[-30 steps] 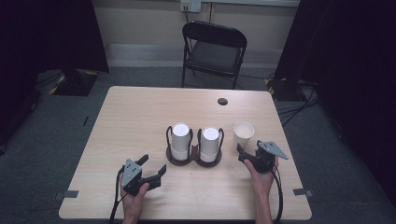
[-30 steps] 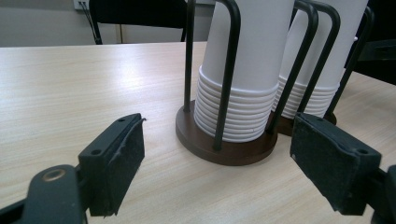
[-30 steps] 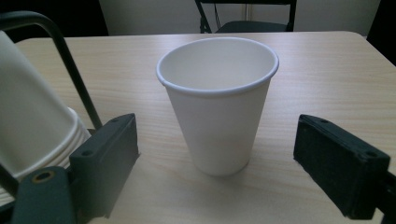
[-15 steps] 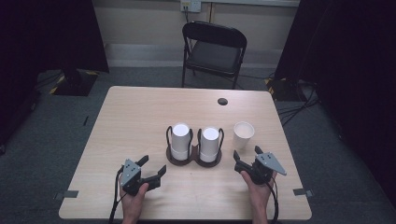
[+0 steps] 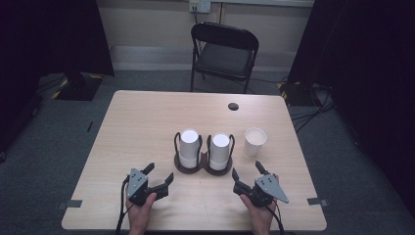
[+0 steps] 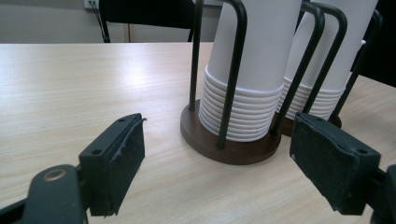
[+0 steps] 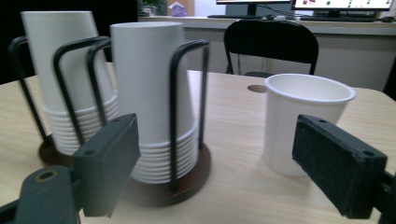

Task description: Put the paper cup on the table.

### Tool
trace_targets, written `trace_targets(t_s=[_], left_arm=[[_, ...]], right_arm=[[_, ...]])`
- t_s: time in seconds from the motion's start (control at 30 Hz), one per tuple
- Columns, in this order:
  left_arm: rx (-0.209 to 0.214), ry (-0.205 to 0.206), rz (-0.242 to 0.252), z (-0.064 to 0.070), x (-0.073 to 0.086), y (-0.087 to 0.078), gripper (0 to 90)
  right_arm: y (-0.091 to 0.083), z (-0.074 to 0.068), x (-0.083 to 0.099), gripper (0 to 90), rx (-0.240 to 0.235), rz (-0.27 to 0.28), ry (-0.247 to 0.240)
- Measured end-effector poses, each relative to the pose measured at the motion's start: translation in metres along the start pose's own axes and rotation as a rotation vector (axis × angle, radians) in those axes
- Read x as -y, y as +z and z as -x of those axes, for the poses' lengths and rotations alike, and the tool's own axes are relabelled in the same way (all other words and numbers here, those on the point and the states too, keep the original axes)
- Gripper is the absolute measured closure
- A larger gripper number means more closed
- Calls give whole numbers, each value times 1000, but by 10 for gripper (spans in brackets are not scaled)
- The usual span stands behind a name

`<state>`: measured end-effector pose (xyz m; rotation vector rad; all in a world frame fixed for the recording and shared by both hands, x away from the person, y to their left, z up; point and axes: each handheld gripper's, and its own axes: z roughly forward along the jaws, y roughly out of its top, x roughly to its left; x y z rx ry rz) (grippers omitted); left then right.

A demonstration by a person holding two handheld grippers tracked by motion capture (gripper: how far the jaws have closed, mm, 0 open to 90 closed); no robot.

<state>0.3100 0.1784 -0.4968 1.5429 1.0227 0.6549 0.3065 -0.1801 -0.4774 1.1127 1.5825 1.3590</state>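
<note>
The loose cup (image 5: pixel 255 141) stands upright on the bench (image 5: pixel 147 117), just right of the holder (image 5: pixel 204 166); our right tool (image 5: pixel 244 172), jaws wide and empty, probably lies nearer; left tool (image 5: pixel 159 173) likewise open, empty.

Both hands sit low and apart, left gripper (image 5: pixel 159 178) and right gripper (image 5: pixel 246 172) apparently gaping wide, holding nothing.
</note>
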Motion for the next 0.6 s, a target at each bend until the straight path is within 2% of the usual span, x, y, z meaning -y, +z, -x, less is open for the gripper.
trace_targets(t_s=[0.13,0.3,0.43,0.6], left_arm=[[-14,17,13,2,1,-2,179],[-18,6,9,1,0,-1,178],[-20,21,25,3,1,-3,176],[-23,27,29,3,2,-3,173]], right_arm=[[-1,-11,6,144,-27,-1,-8],[-1,-24,14,144,-59,8,-37],[0,-29,19,144,-52,-4,-59],[0,-26,19,142,-41,1,-29]])
